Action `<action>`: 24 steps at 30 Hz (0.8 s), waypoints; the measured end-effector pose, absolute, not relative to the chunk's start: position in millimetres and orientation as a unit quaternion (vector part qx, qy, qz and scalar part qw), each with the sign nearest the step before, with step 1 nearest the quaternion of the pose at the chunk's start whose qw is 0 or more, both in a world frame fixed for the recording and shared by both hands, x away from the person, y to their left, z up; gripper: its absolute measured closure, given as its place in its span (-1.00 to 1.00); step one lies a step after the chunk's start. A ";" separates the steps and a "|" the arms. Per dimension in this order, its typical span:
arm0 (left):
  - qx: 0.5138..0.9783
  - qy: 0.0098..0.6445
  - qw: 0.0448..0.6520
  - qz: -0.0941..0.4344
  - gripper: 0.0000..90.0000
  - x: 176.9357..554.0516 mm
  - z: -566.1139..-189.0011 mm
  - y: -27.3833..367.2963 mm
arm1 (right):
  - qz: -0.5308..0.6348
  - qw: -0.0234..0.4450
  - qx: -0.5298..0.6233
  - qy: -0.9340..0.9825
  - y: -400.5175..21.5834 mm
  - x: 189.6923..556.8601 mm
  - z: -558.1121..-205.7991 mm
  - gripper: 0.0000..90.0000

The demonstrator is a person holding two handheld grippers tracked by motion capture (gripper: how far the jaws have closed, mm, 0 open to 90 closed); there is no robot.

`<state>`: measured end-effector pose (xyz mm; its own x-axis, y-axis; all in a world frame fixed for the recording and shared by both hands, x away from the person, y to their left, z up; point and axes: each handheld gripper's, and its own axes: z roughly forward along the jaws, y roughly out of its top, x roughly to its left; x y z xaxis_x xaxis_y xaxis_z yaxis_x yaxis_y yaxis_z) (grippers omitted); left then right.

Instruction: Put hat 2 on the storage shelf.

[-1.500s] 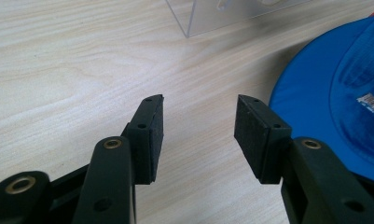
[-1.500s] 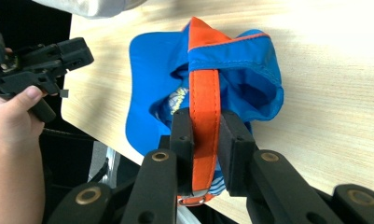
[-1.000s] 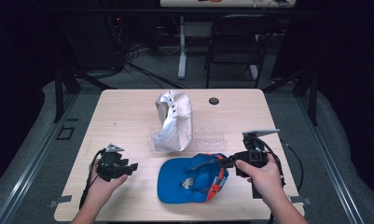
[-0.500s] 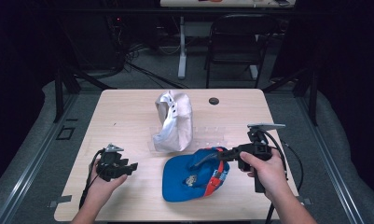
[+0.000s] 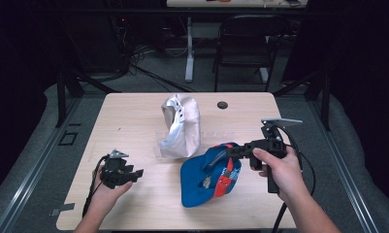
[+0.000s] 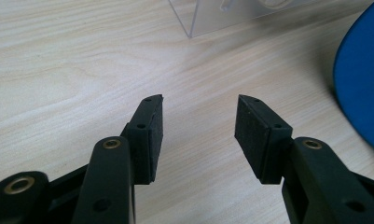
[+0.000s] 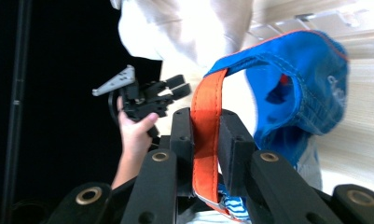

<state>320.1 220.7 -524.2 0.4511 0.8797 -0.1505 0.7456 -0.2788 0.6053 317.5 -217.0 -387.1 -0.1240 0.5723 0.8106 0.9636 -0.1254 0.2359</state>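
While the wooden table point(image 5: 134, 121) bears a white cap point(image 5: 181, 127) at its middle, the blue cap point(image 5: 204, 177) lies just in front, its rear lifted. The right gripper point(image 5: 229, 152) clamps its orange strap point(image 7: 205, 135); the left gripper point(image 5: 136, 173) rests released, apart

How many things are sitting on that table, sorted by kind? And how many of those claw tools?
Caps: 2, a blue cap and a white cap
Clear plastic stands: 1
Small dark round things: 1
Claws: 2, left claw, right claw
Total: 6
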 end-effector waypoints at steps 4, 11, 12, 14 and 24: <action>0.793 0.513 0.311 0.104 0.15 319.9 -523.6 221.2 | -0.429 0.234 -0.616 -0.617 -217.1 318.9 -377.2 0.73; 0.794 0.511 0.311 0.105 0.15 319.8 -523.5 221.0 | -0.440 0.242 -0.617 -0.605 -222.9 320.4 -363.8 0.73; 0.794 0.512 0.311 0.106 0.15 319.9 -523.7 220.8 | -0.440 0.242 -0.617 -0.605 -222.9 320.4 -363.8 0.73; 0.794 0.512 0.311 0.106 0.15 320.1 -524.0 220.7 | -0.440 0.239 -0.620 -0.604 -225.6 321.2 -361.0 0.73; 0.793 0.513 0.310 0.105 0.15 320.3 -524.7 220.9 | -0.455 0.223 -0.633 -0.586 -243.0 328.6 -343.2 0.73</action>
<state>320.3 220.9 -524.7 0.4517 0.8792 -0.1518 0.7488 -0.2811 0.6002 328.6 -243.0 -343.2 -0.1002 0.5375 0.8373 0.9439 -0.2147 0.2508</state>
